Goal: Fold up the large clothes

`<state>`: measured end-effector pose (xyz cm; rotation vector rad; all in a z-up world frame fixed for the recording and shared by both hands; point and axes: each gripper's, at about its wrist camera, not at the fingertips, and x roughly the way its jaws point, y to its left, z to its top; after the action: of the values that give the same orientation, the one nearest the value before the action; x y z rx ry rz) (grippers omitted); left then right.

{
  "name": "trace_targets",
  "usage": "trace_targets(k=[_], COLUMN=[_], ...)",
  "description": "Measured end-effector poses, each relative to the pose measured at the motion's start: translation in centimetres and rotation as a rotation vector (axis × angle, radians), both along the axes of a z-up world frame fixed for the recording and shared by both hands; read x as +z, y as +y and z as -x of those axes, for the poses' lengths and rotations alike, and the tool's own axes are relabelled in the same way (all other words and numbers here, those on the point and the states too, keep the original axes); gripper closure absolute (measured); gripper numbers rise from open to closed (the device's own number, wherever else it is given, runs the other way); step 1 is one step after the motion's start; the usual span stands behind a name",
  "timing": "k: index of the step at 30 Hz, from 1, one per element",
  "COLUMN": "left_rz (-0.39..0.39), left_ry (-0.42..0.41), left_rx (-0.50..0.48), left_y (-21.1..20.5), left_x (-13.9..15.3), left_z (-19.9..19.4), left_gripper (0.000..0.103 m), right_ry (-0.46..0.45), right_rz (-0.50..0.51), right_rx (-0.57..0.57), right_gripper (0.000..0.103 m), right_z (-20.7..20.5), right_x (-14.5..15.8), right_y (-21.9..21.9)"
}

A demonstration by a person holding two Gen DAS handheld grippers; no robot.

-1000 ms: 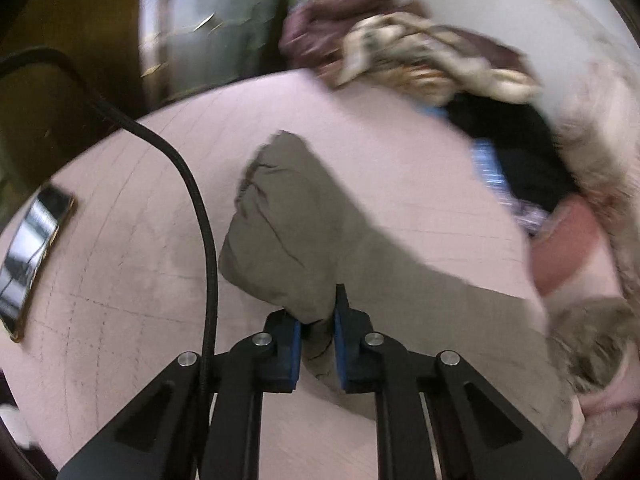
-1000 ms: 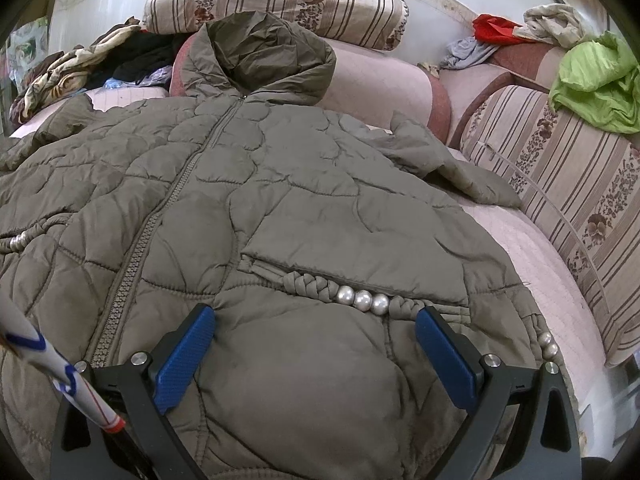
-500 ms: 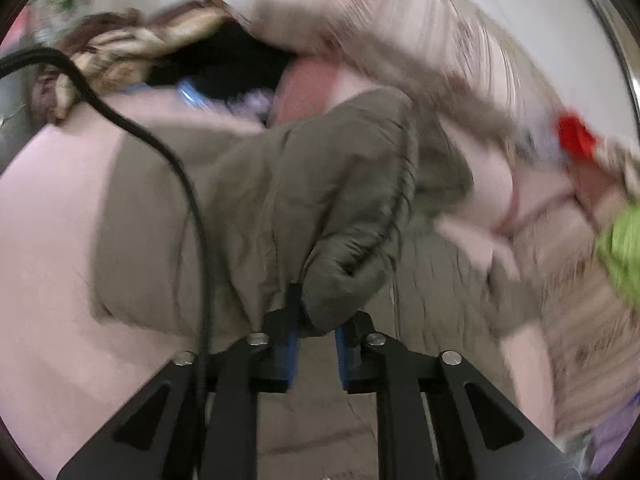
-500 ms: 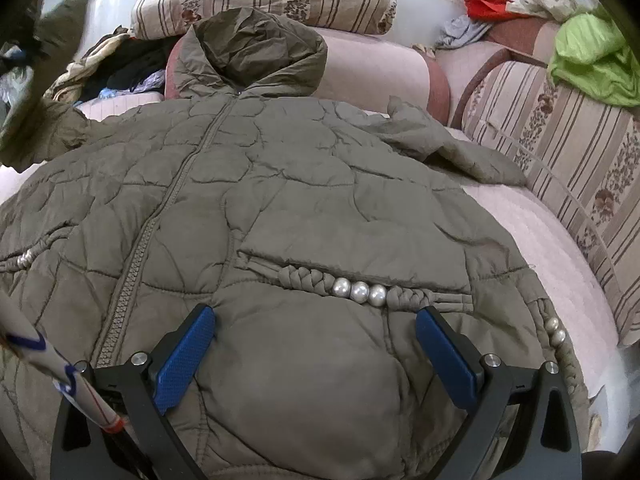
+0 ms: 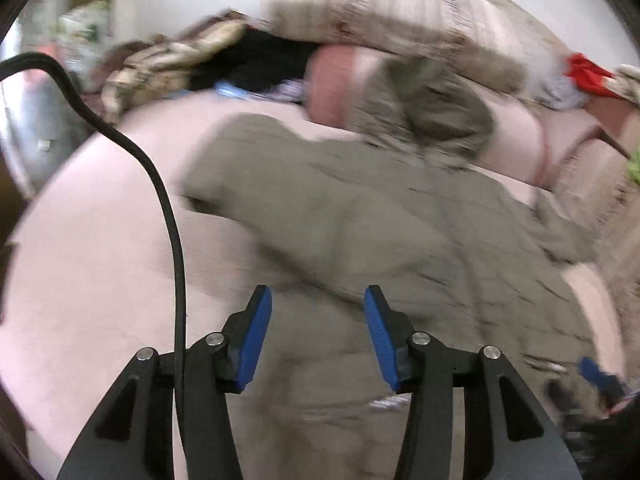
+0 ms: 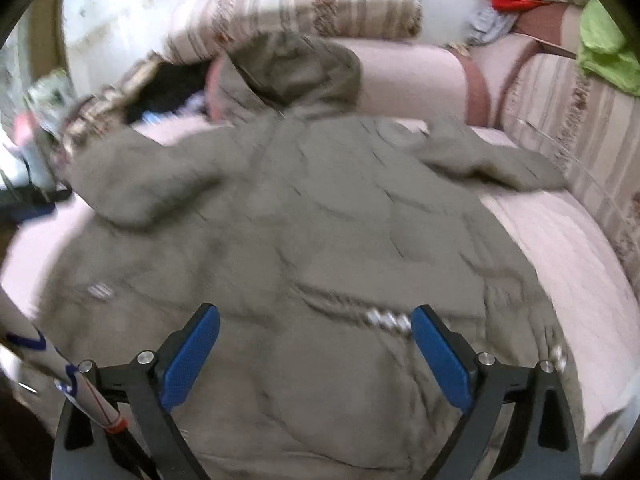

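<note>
The left hand-held gripper has just let go: its jaws have been opening and nothing sits between them now. The sleeve it carried a second ago lies folded in across the left side of the olive padded coat, which is spread front-up on the pink sofa. The right hand-held gripper hangs released above the hem. The right sleeve is still spread out, likely next.

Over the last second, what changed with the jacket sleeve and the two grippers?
The left gripper carried the jacket sleeve it was clamping in over the jacket, then its jaws have just been opening and let it go; nothing is between them now. The sleeve lies folded across the jacket's side. The right gripper stayed open above the hem, and the hood still rests on the cushion.
</note>
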<state>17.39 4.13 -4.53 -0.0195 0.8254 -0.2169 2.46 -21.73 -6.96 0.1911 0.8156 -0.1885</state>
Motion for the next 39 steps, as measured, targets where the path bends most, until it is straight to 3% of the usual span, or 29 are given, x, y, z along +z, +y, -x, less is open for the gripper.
trace_targets(k=[5, 10, 12, 14, 16, 17, 18, 20, 23, 26, 30, 35, 37, 39], left_rz=[-0.059, -0.042, -0.013, 0.028, 0.049, 0.052, 0.052, 0.040, 0.030, 0.030, 0.013, -0.016, -0.019, -0.017], left_ry=[-0.052, -0.039, -0.014, 0.022, 0.040, 0.043, 0.042, 0.036, 0.038, 0.040, 0.038, 0.060, 0.064, 0.063], left_rx=[0.150, 0.263, 0.290, 0.302, 0.312, 0.315, 0.317, 0.318, 0.313, 0.308, 0.298, 0.268, 0.262, 0.251], left_y=[4.3, 8.5, 9.8, 11.2, 11.8, 11.8, 11.7, 11.5, 11.1, 10.6, 9.9, 8.3, 7.8, 7.3], left_x=[0.8, 0.7, 0.4, 0.0, -0.2, -0.2, -0.3, -0.2, -0.2, -0.2, -0.5, -1.4, -1.5, -1.5], left_z=[-1.3, -2.9, -3.4, -3.8, -3.9, -3.9, -3.9, -3.9, -3.8, -3.9, -4.2, -5.0, -5.0, -4.9], left_gripper=[0.049, 0.049, 0.049, 0.049, 0.049, 0.049, 0.049, 0.049, 0.049, 0.049, 0.049, 0.049, 0.049, 0.049], right_ry=[-0.001, 0.132, 0.201, 0.218, 0.215, 0.210, 0.211, 0.197, 0.176, 0.180, 0.251, 0.374, 0.366, 0.306], right_rz=[-0.196, -0.301, -0.294, -0.272, -0.247, -0.240, -0.238, -0.200, -0.101, 0.025, 0.214, 0.308, 0.288, 0.242], right_rx=[0.043, 0.096, 0.103, 0.122, 0.138, 0.139, 0.143, 0.122, 0.069, -0.057, -0.230, -0.365, -0.394, -0.431], right_gripper=[0.004, 0.005, 0.011, 0.041, 0.058, 0.073, 0.082, 0.090, 0.091, 0.091, 0.092, 0.092, 0.090, 0.080], right_z=[-6.6, -15.5, -18.1, -19.6, -20.3, -20.6, -20.8, -21.2, -21.7, -22.5, -23.1, -24.3, -23.8, -22.4], right_x=[1.4, -2.5, -4.5, -5.1, -4.5, -3.9, -3.6, -2.2, 0.1, 1.3, 0.3, -2.9, -3.0, -1.6], right_y=[0.6, 3.7, 5.3, 6.8, 7.4, 7.4, 7.1, 5.9, 2.9, -1.9, -8.4, -13.8, -14.6, -15.6])
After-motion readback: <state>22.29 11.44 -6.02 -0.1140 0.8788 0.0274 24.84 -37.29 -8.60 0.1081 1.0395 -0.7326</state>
